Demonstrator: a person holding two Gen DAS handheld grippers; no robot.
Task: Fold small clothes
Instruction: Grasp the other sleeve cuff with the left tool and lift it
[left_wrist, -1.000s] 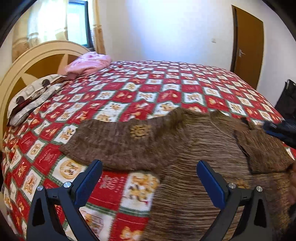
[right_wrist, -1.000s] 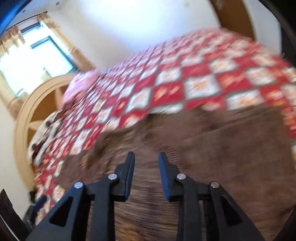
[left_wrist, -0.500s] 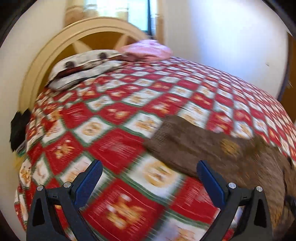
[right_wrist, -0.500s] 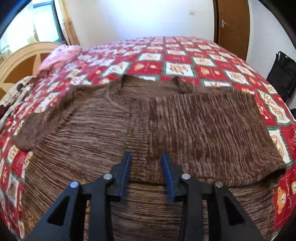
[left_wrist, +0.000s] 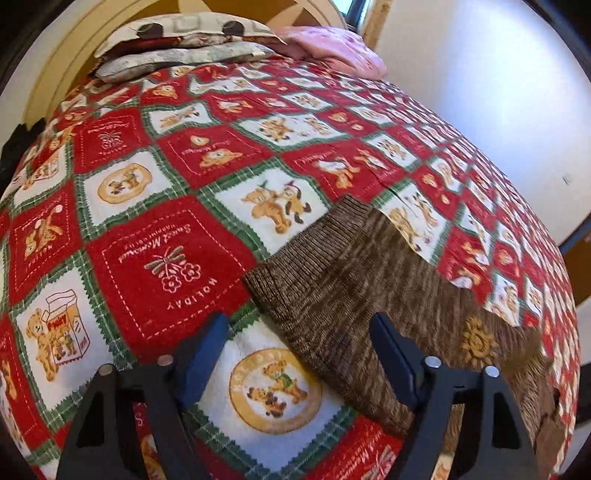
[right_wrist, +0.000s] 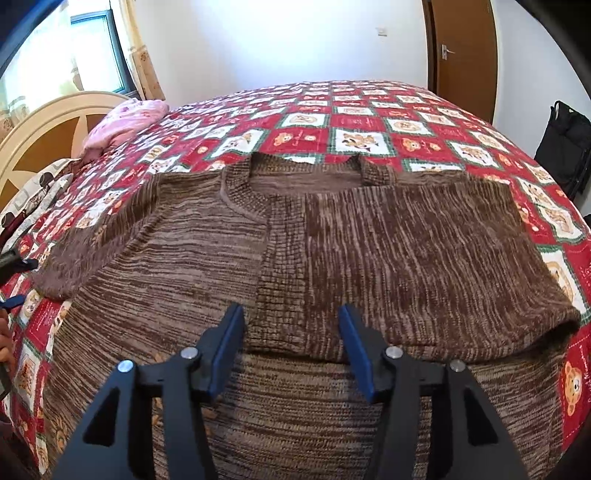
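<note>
A bedroom with white walls holds a wide bed covered by a red, white and green patchwork quilt with teddy-bear motifs (right_wrist: 369, 122). A brown striped knitted sweater (right_wrist: 207, 258) lies flat on the near part of that quilt, neckline away from the cameras. One sleeve is folded across its chest (right_wrist: 424, 258); the other sleeve (left_wrist: 332, 280) stretches out sideways over the quilt, its ribbed cuff lying flat.

The right hand-held gripper (right_wrist: 291, 343) hovers above the middle of the sweater, its blue-padded jaws opening, with the ribbed cuff of the folded sleeve below the gap and nothing pinched. The left hand-held gripper (left_wrist: 295, 362) points down at the outstretched sleeve near its cuff; its jaws are closing, with the sleeve's lower edge and bare quilt between them, the pads not yet pressing on the knit.

Farther off are patterned grey pillows (left_wrist: 184, 48), a pink crumpled cloth (right_wrist: 125, 122), a cream arched wooden headboard (right_wrist: 48, 125), a curtained window (right_wrist: 96, 55), a brown wooden door (right_wrist: 461, 55) and a black bag (right_wrist: 565, 147).
</note>
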